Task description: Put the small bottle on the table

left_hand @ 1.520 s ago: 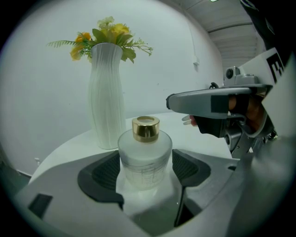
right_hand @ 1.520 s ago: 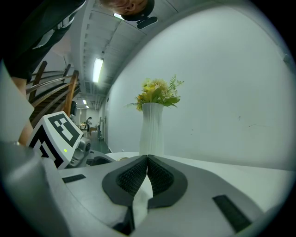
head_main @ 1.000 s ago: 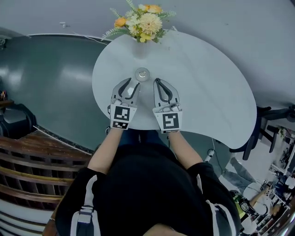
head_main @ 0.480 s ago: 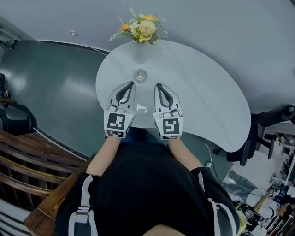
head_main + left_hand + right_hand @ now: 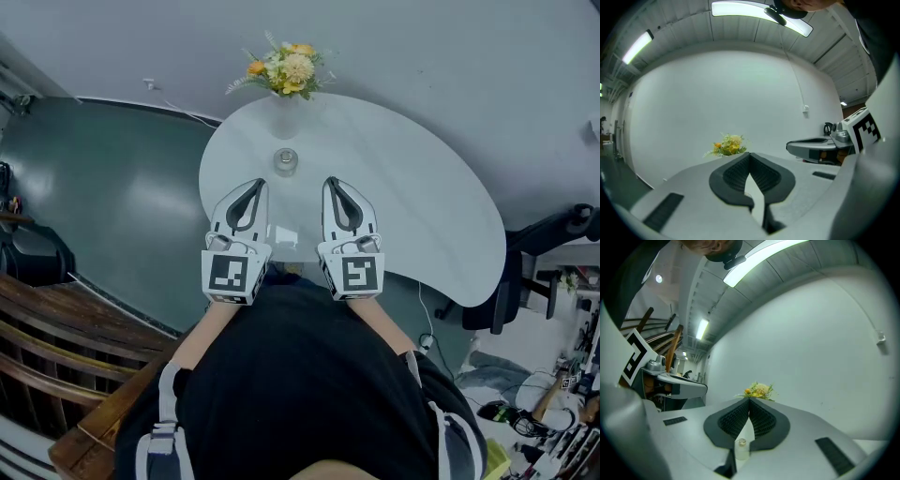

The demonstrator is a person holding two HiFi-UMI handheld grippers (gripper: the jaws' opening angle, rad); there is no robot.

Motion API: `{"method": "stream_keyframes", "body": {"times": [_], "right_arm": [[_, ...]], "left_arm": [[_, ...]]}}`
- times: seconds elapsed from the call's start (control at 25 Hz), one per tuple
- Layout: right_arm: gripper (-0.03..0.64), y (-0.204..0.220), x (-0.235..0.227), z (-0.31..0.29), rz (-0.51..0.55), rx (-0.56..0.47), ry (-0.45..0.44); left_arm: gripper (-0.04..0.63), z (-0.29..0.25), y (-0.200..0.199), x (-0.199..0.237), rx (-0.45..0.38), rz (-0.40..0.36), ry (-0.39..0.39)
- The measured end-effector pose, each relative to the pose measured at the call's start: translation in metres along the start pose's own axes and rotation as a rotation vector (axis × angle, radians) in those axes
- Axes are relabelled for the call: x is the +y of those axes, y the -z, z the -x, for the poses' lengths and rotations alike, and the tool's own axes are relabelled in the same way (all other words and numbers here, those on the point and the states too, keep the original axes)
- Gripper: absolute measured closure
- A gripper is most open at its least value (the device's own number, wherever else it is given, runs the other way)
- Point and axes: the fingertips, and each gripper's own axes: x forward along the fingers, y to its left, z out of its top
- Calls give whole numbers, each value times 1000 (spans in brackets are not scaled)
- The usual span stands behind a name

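The small clear bottle stands upright on the white table, between the flowers and my grippers. In the head view my left gripper and right gripper hover side by side just short of the bottle, both shut and empty, neither touching it. In the left gripper view the left gripper has its tips meeting, with nothing between them. The right gripper is likewise shut, and the bottle shows on the table through the slit below its tips.
A vase of yellow and orange flowers stands at the table's far edge, also seen as flowers and flowers. A black chair stands at the right. Wooden steps lie at the left, beside the dark floor.
The left gripper, open beside the bottle a second ago, has shut empty. Both grippers have risen and drawn back from the bottle, which stays on the table.
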Motion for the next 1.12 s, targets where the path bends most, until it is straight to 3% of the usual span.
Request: {"method": "stream_keyframes", "body": {"times": [0.44, 1.12], "right_arm": [[597, -4, 16, 6, -1, 16, 12], [597, -1, 21, -3, 7, 23, 14]], "left_arm": [[588, 13, 3, 6, 20, -7, -11], [588, 7, 11, 7, 21, -21, 33]]}}
